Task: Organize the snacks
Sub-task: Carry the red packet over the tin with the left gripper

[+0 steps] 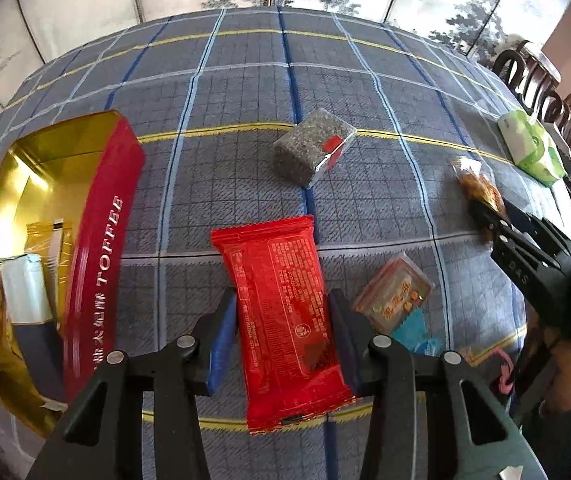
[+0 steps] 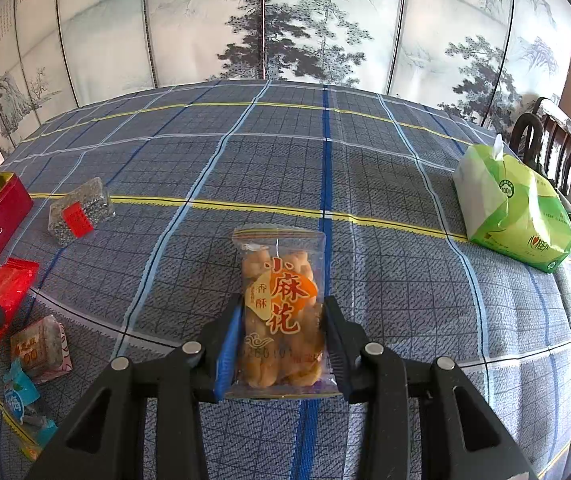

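Left wrist view: the left gripper (image 1: 281,344) has its pads clamped on a red snack packet (image 1: 281,320), with the open red TOFFEE tin (image 1: 101,264) just to its left, already holding a few packets, and a clear orange-labelled sweet (image 1: 393,296) just beside the right finger. A grey seed bar (image 1: 313,150) lies farther out on the checked tablecloth (image 1: 245,92). The right gripper (image 2: 281,344) grips a clear bag of fried dough twists (image 2: 281,312), with a green tissue pack (image 2: 513,216) well off to its right.

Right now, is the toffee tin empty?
No, the toffee tin already holds several wrapped snacks, including a pale packet against its gold inner wall.
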### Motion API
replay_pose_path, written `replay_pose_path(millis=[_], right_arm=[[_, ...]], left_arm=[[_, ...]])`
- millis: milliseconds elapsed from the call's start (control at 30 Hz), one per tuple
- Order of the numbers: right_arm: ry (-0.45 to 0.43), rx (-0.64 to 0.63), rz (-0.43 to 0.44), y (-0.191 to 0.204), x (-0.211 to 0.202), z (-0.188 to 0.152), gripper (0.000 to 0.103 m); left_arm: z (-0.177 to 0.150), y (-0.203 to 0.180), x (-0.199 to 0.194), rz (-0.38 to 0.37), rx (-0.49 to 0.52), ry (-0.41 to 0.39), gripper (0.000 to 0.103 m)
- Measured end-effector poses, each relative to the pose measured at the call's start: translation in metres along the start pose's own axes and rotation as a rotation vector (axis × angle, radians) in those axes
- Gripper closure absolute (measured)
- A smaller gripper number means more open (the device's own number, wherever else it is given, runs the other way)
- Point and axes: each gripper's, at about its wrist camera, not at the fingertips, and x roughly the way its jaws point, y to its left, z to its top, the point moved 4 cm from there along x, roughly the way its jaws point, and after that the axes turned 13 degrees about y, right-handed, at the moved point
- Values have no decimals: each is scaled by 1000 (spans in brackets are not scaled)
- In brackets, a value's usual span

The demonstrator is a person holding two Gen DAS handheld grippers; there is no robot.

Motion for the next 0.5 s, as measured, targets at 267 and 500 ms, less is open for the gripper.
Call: replay_pose_path(millis=[267,500], right_arm=[[0,-1,1,0,0,0,63],[0,0,0,-1,0,0,63]], left_arm=[[-11,14,-25,37,43,-45,62],[-19,49,-49,89,58,-89,62]])
